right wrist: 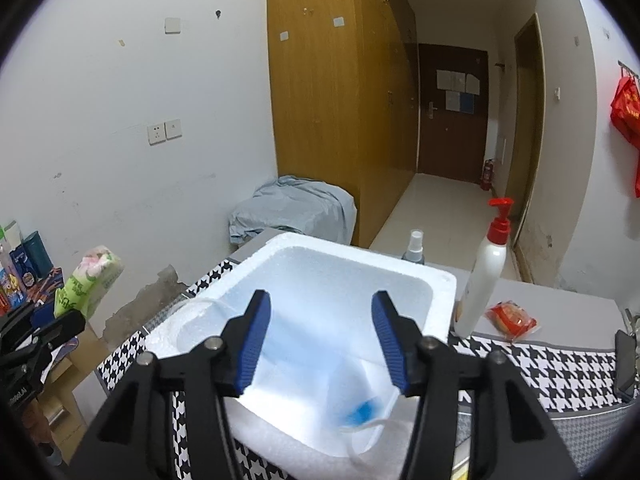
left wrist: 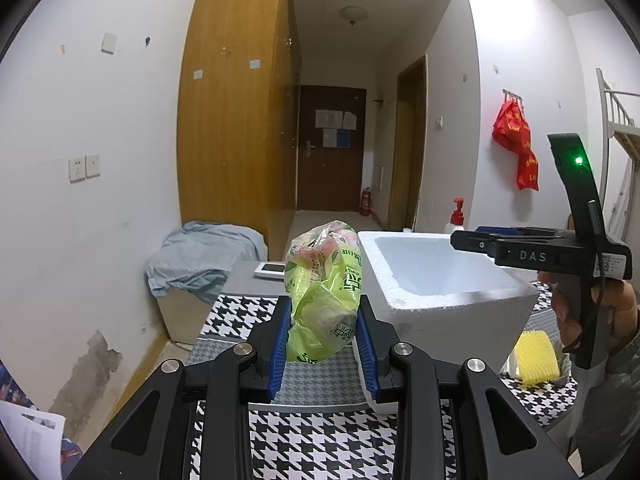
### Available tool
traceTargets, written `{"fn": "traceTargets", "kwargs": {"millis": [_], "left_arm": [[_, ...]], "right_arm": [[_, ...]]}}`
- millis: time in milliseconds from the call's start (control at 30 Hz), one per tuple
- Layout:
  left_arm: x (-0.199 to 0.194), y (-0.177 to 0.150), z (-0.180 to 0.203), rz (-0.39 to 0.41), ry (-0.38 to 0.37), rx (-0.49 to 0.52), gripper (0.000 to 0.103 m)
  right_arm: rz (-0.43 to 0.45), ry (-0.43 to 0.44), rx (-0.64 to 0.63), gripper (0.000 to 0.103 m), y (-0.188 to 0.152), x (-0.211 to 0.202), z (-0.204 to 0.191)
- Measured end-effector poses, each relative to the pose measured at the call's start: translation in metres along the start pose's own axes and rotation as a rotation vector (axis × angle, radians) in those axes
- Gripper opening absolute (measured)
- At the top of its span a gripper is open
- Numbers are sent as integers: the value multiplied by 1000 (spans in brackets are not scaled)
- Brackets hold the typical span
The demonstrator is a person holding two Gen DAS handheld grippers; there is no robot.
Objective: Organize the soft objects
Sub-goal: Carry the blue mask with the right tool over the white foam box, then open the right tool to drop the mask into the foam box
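My left gripper (left wrist: pixel 324 344) is shut on a green plastic tissue pack (left wrist: pixel 323 288) and holds it above the houndstooth cloth, left of the white foam box (left wrist: pixel 460 300). The pack also shows at the left of the right wrist view (right wrist: pixel 90 280). My right gripper (right wrist: pixel 322 344) is open and empty, hovering over the foam box (right wrist: pixel 440 280). A face mask (right wrist: pixel 360 396) with a blue part lies in the box below its fingers. The right gripper also shows over the box in the left wrist view (left wrist: pixel 464 240).
A yellow foam net (left wrist: pixel 536 356) lies right of the box. A white pump bottle (right wrist: pixel 484 272), a small spray bottle (right wrist: pixel 414 248) and a red packet (right wrist: pixel 512 320) stand behind the box. A phone (right wrist: pixel 626 364) lies at the right. A white device (left wrist: pixel 270 269) sits on the table's far end.
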State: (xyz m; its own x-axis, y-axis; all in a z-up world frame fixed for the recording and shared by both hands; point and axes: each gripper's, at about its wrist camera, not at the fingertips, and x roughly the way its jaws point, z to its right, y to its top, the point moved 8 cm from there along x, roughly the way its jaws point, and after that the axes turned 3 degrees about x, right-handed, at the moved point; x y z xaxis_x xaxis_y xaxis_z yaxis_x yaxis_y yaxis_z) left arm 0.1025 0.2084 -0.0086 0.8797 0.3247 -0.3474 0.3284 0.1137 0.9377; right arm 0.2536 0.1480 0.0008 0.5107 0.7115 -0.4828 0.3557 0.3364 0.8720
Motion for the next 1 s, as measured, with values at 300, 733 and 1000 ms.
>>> {"fn": "traceTargets", "kwargs": {"millis": [300, 733, 1000], "left_arm": [[1, 1, -4, 6, -9, -7, 33], [10, 22, 11, 21, -93, 13, 33], [21, 36, 30, 31, -138, 53, 33]], "right_arm": [[12, 2, 3, 73, 0, -6, 0], [61, -30, 14, 101, -2, -30, 13], [87, -70, -6, 102, -10, -51, 24]]}}
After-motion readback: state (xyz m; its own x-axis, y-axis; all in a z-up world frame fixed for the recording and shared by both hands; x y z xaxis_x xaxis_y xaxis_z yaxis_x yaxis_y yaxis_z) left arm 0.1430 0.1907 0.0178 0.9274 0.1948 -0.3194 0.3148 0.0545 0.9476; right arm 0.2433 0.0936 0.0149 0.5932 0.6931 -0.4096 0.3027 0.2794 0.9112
